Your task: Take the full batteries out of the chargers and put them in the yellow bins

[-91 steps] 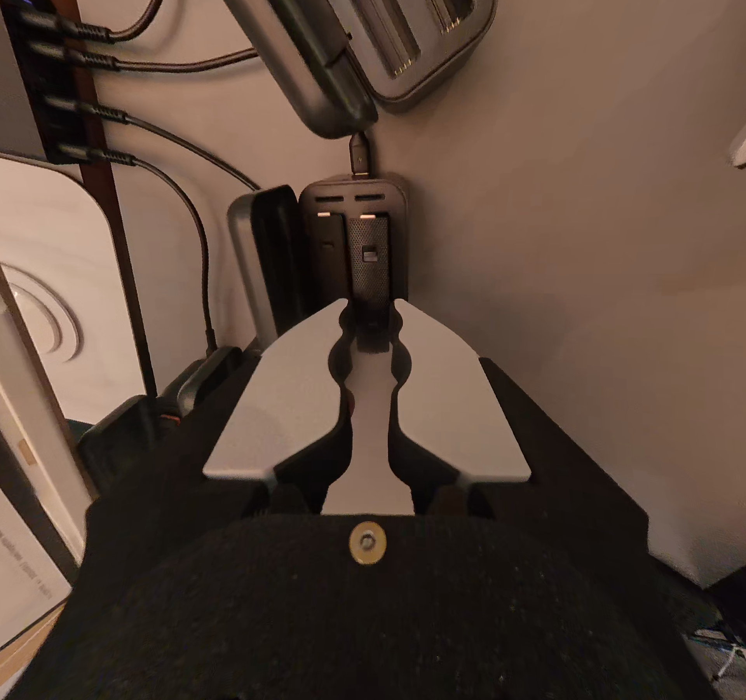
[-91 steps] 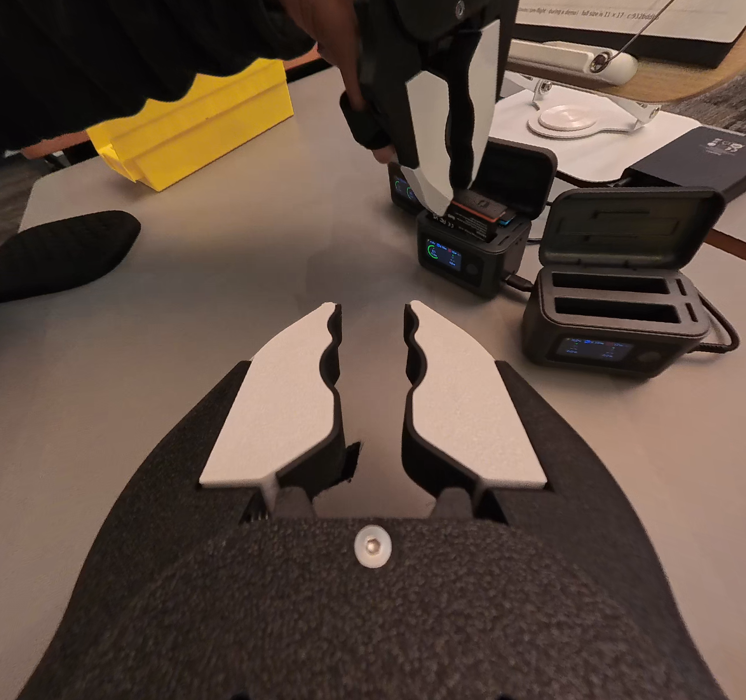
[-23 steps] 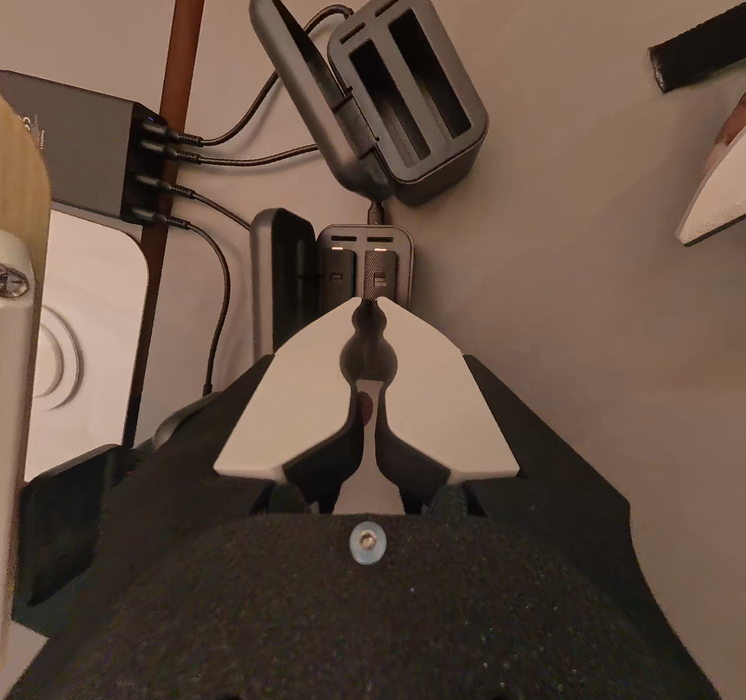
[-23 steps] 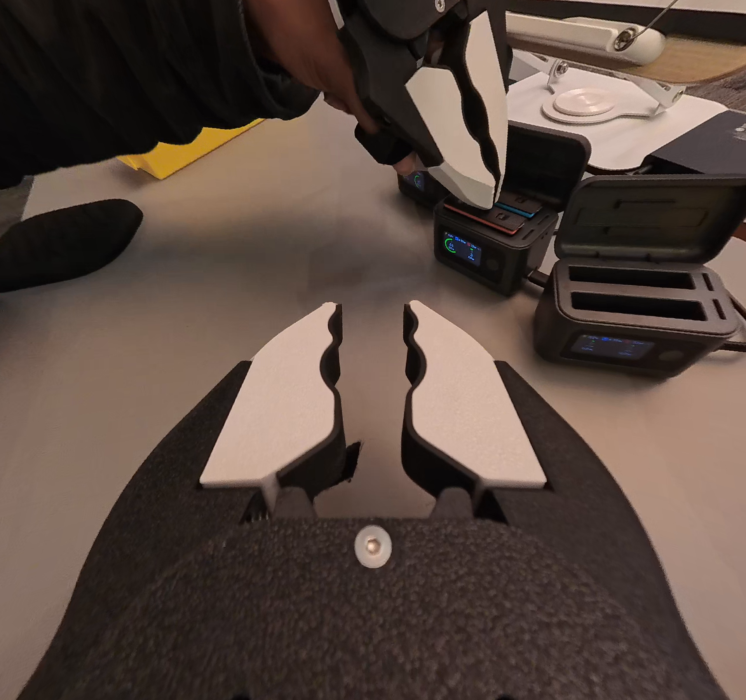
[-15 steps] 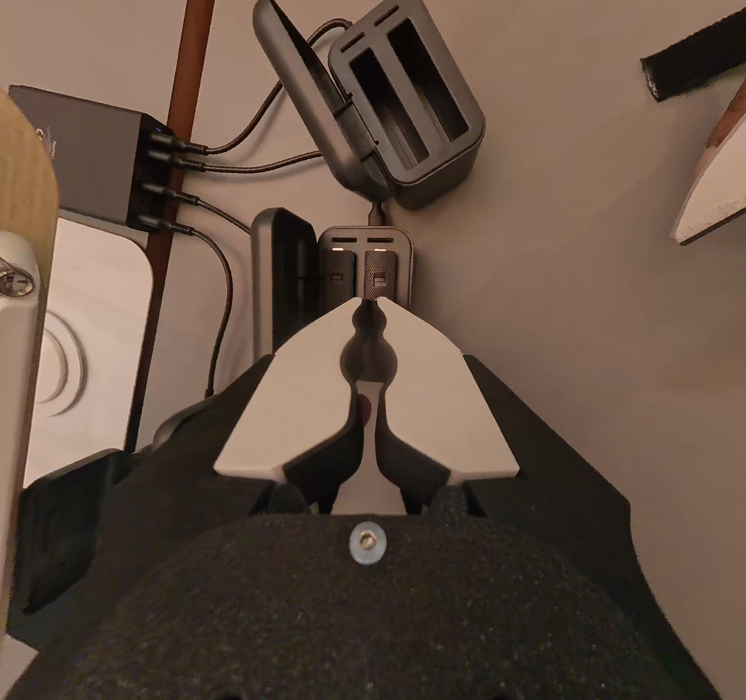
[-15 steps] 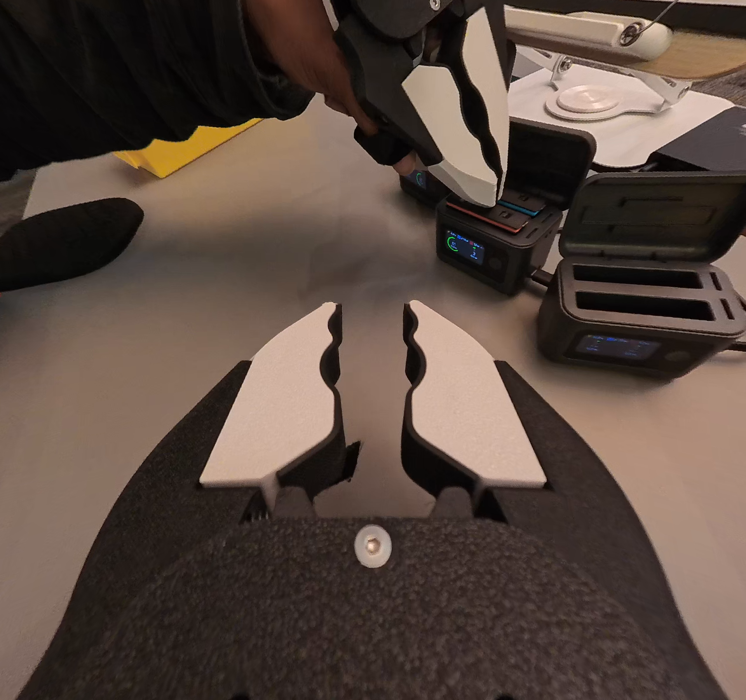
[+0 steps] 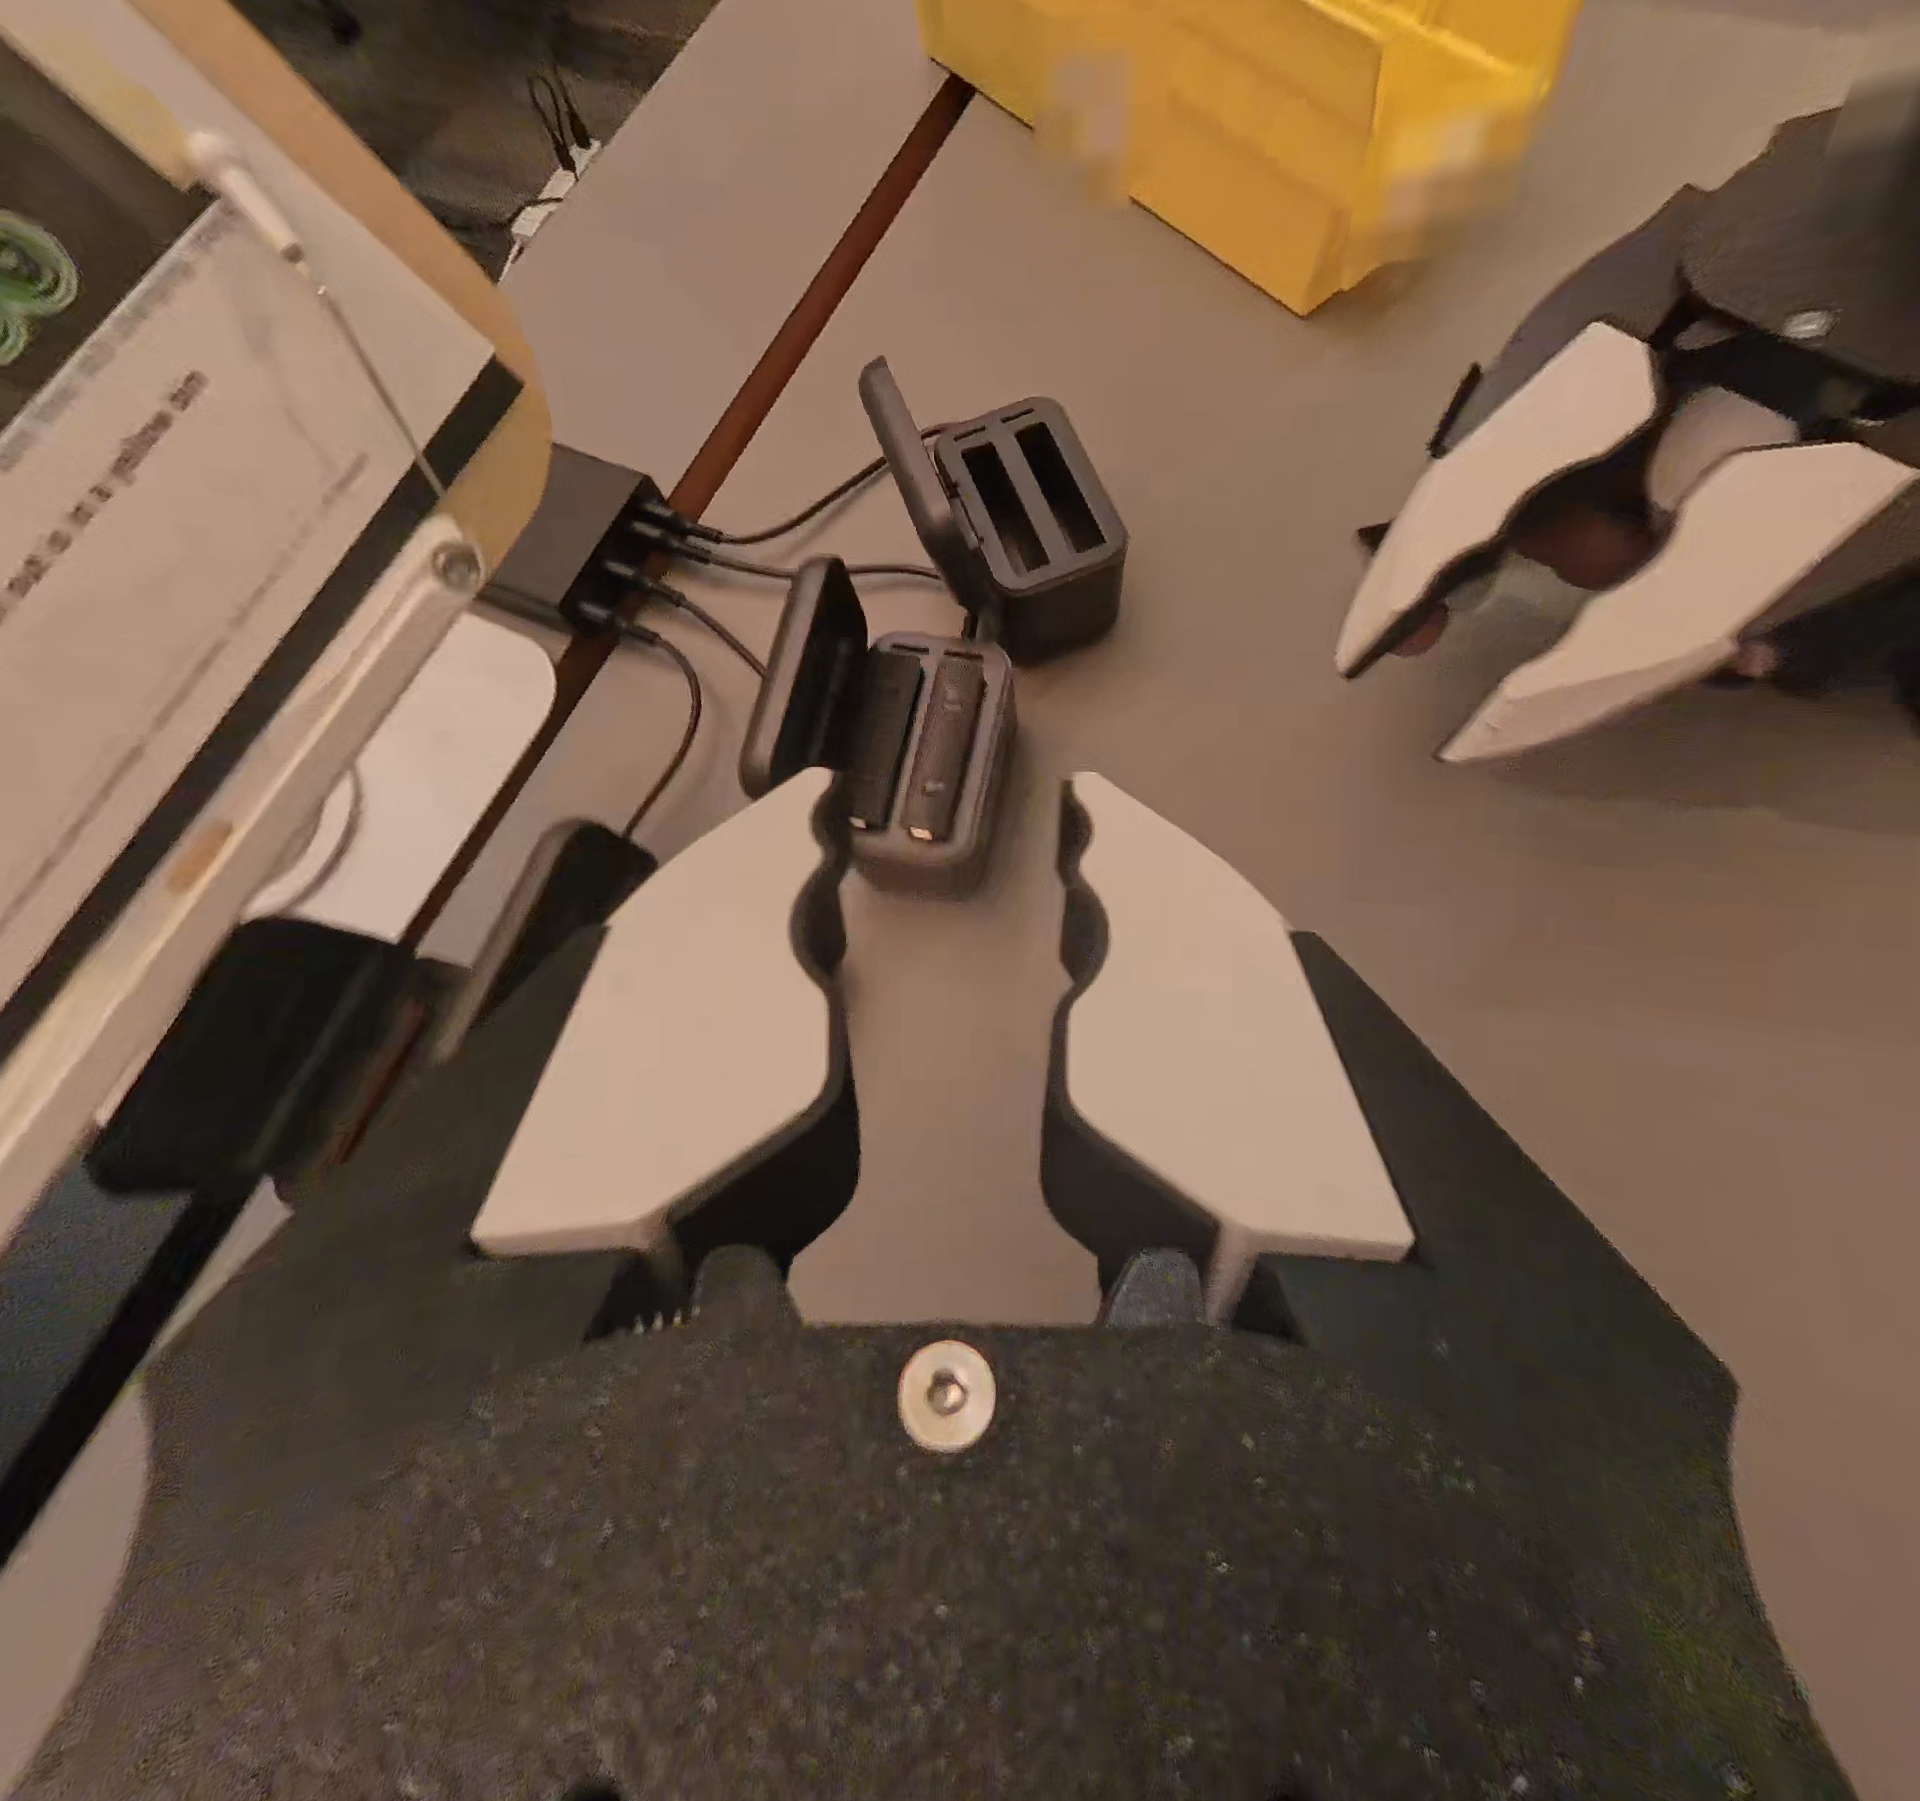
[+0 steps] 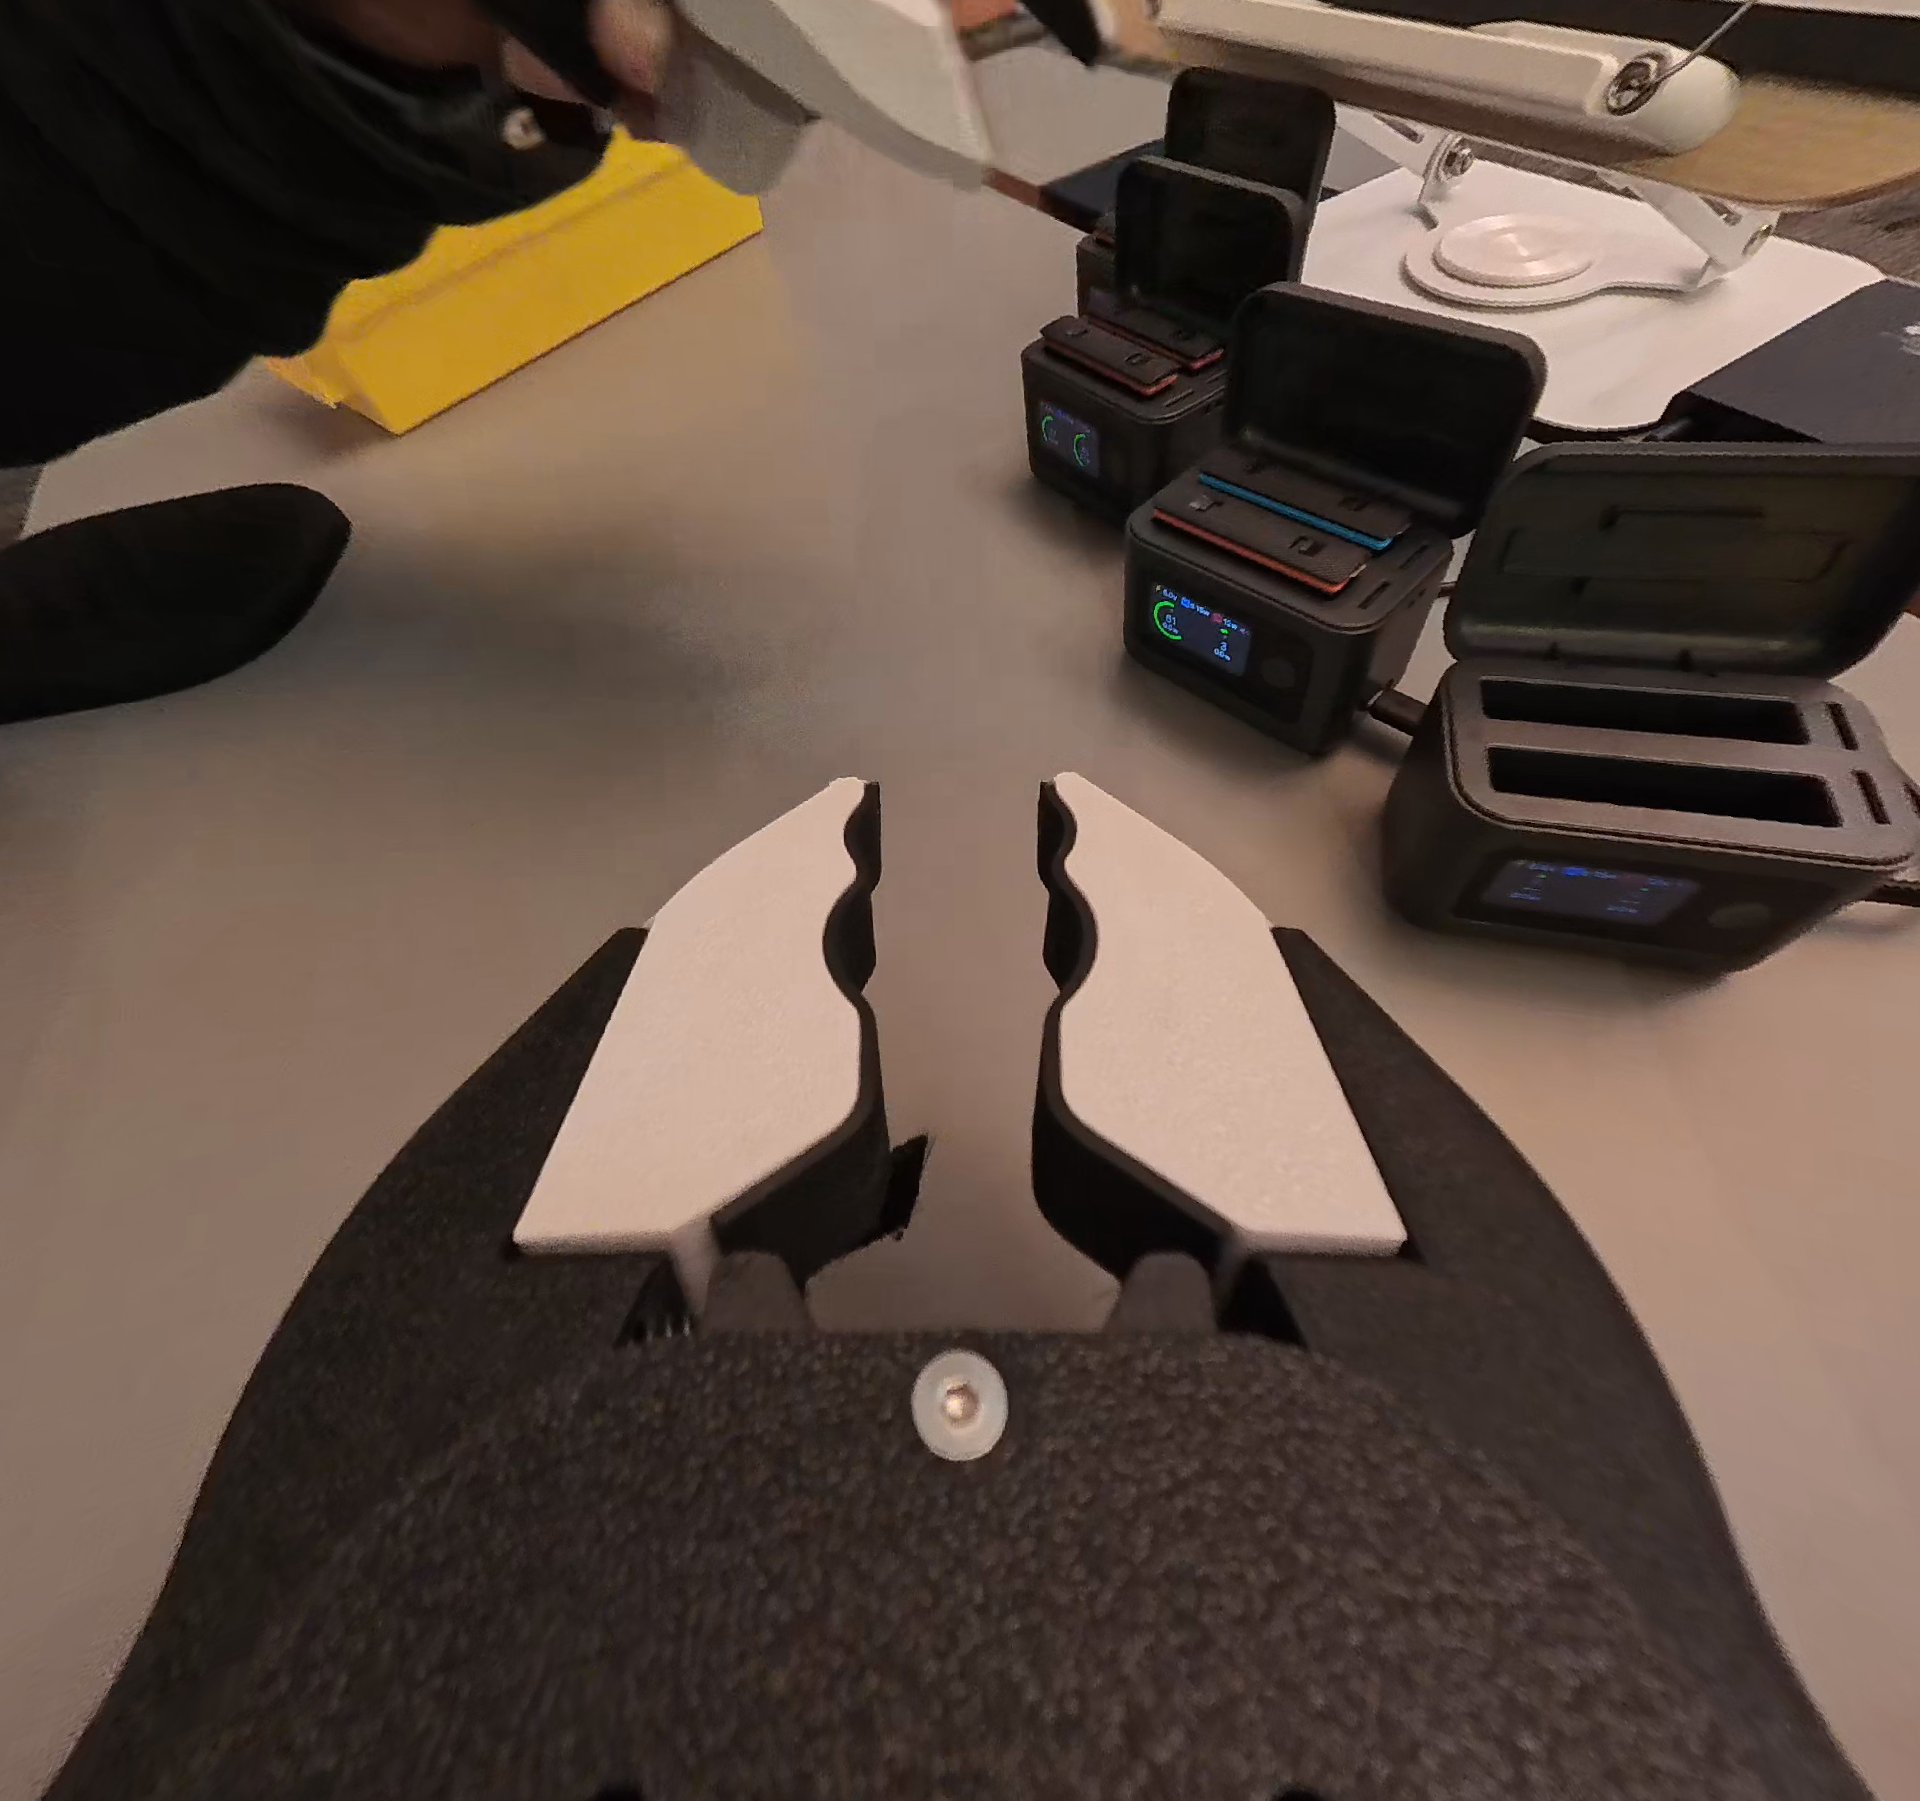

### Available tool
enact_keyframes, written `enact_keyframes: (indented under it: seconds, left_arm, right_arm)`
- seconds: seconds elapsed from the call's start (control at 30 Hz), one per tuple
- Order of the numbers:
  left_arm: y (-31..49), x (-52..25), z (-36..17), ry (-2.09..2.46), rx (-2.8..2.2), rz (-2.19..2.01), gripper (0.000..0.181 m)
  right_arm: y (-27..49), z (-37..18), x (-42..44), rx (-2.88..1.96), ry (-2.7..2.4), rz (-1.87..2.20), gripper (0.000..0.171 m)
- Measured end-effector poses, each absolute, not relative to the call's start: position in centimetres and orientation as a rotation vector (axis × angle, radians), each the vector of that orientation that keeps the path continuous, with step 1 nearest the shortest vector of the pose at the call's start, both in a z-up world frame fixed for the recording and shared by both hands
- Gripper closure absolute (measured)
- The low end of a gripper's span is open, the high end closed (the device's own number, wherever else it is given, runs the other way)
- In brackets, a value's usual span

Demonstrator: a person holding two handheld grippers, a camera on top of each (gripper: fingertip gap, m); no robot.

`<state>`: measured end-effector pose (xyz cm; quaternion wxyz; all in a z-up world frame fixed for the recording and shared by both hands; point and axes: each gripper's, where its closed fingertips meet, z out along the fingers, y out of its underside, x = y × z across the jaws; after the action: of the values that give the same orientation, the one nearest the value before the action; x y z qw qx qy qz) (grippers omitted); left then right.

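Note:
My left gripper (image 7: 945,801) is open and empty, held above a dark charger (image 7: 971,863) with its lid up and two batteries (image 7: 940,743) in its slots. In the right wrist view this charger (image 8: 1247,671) shows a lit screen, with a red-edged battery (image 8: 1262,551) and a blue-edged one seated. The left gripper is blurred there, high at the top, with a white finger (image 8: 831,58) showing. My right gripper (image 8: 956,795) is open and empty, low over the table; it also shows in the left wrist view (image 7: 1397,702). A yellow bin (image 7: 1247,58) stands at the far side.
An empty open charger (image 8: 1642,816) sits nearest my right gripper, and a third charger (image 8: 1117,401) holding batteries stands behind. A power hub (image 7: 582,546) with cables, a white stand (image 8: 1507,265) and a black pad (image 8: 156,588) also lie on the grey table (image 8: 623,816). From either gripper's tips it is about 25 cm to the power hub (image 7: 582,546). Seen from the right wrist view (image 8: 1776,410) as well.
My left gripper was shut on the end of a battery in the middle charger; it has opened, let go and pulled up and away. The battery stays in the charger. My right gripper has hardly moved.

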<state>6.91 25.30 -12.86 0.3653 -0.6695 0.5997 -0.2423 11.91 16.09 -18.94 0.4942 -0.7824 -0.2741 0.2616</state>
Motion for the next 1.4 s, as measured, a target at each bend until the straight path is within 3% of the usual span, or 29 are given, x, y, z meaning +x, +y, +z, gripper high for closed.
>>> enact_keyframes:
  seconds: [0.2,0.33,0.63,0.8,0.93,1.4]
  left_arm:
    - [21.7,0.7,-11.7,1.443,-1.754,-0.746,0.147]
    - [20.5,-4.7,-9.6,1.330,-1.678,-0.752,0.181]
    - [22.9,-22.4,-5.3,1.030,-1.739,-0.398,0.181]
    - [24.5,-33.2,-9.7,1.095,-2.071,-0.125,0.172]
    - [24.6,-37.6,-14.5,1.300,-2.222,0.080,0.161]
    - [26.8,-38.0,-23.9,2.059,-2.019,0.677,0.146]
  right_arm:
    - [16.2,-19.6,11.8,-1.917,-0.668,0.624,0.143]
    - [16.1,-20.2,11.6,-1.933,-0.680,0.616,0.143]
    - [16.1,-21.0,11.3,-1.957,-0.689,0.605,0.143]
    - [16.2,-21.4,11.3,-1.970,-0.687,0.609,0.143]
    - [16.2,-22.2,11.3,-1.997,-0.684,0.610,0.143]
    - [16.3,-23.3,11.9,-2.041,-0.659,0.595,0.143]
